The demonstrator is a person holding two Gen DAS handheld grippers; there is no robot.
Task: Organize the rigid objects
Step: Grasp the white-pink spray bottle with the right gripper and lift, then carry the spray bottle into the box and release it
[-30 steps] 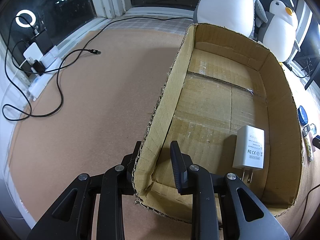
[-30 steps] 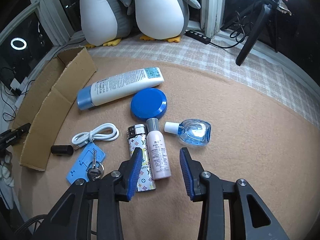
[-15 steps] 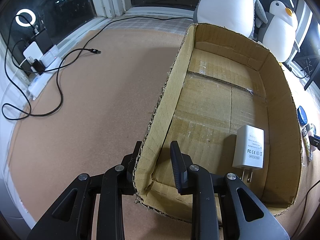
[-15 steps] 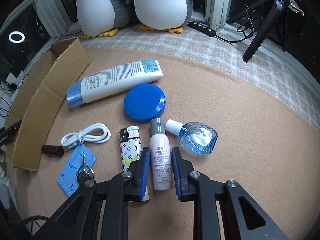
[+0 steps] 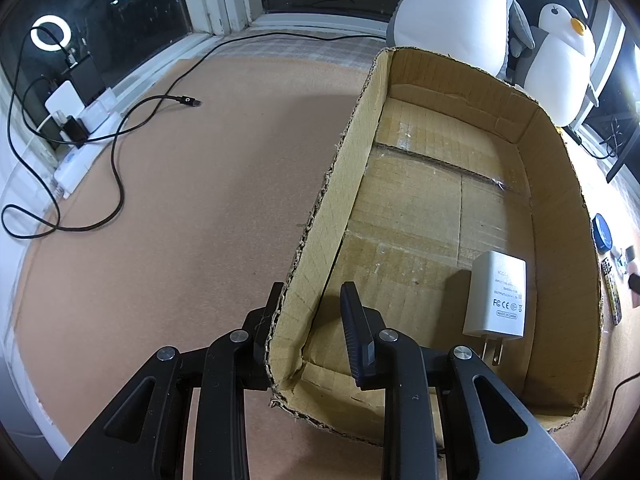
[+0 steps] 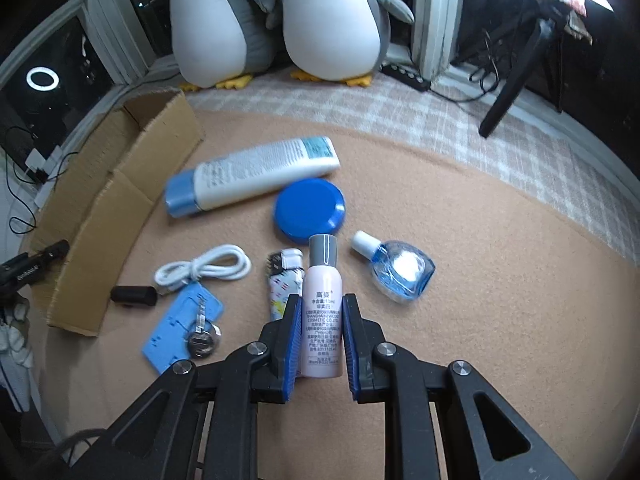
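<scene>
Two grippers in view, one per wrist camera. Right gripper [image 6: 318,330]: jaws closed on the lower body of a small pink bottle [image 6: 323,308] with a grey cap, blue pads pressed against both sides of it. Just left of the bottle, a patterned lighter [image 6: 282,284]; just beyond its cap, a round blue lid [image 6: 309,209]; to the right, apart from it, a clear blue dropper bottle [image 6: 400,270] on its side. Farther back, a white tube [image 6: 256,174] with a blue cap, lying flat. Over to the left, a coiled white cable [image 6: 204,270], a small black cylinder [image 6: 134,295] and a blue card [image 6: 182,326] with a key and coin-like piece on top. All on a tan table [image 6: 500,280].

Left gripper [image 5: 310,318]: jaws apart, astride the near left wall of an open cardboard box [image 5: 560,184], one finger outside, the other inside; contact with the wall impossible to judge. Inside the box, near the right wall, a white plug adapter [image 5: 496,294] flat on the bottom, prongs toward the camera. Left of the box, a black cable [image 5: 116,152] on the table.
</scene>
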